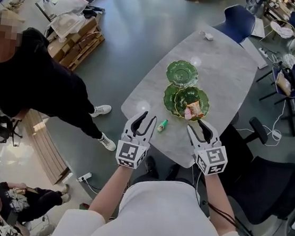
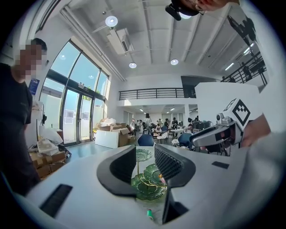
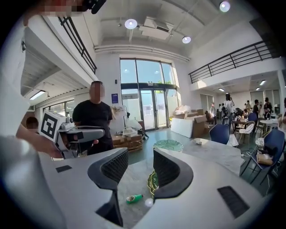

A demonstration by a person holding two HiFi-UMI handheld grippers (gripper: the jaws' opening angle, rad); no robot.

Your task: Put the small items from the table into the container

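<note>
A green tiered plate stand [image 1: 185, 95] stands on the marble table [image 1: 222, 70], and a pink snack packet [image 1: 193, 111] lies in its lower plate. A small green bottle [image 1: 162, 125] lies on its side near the table's front edge. My left gripper [image 1: 145, 121] hovers open just left of the bottle with nothing between its fingers. My right gripper [image 1: 199, 128] is open and empty to the bottle's right. The left gripper view shows the stand [image 2: 147, 183] and the bottle [image 2: 149, 215] past the open jaws. The right gripper view shows the bottle [image 3: 134, 198] below its open jaws.
A person in black [image 1: 34, 85] stands left of the table. Blue chairs [image 1: 236, 21] are at the far end and a black chair [image 1: 267, 188] is at my right. A small white item [image 1: 208, 37] lies at the table's far end.
</note>
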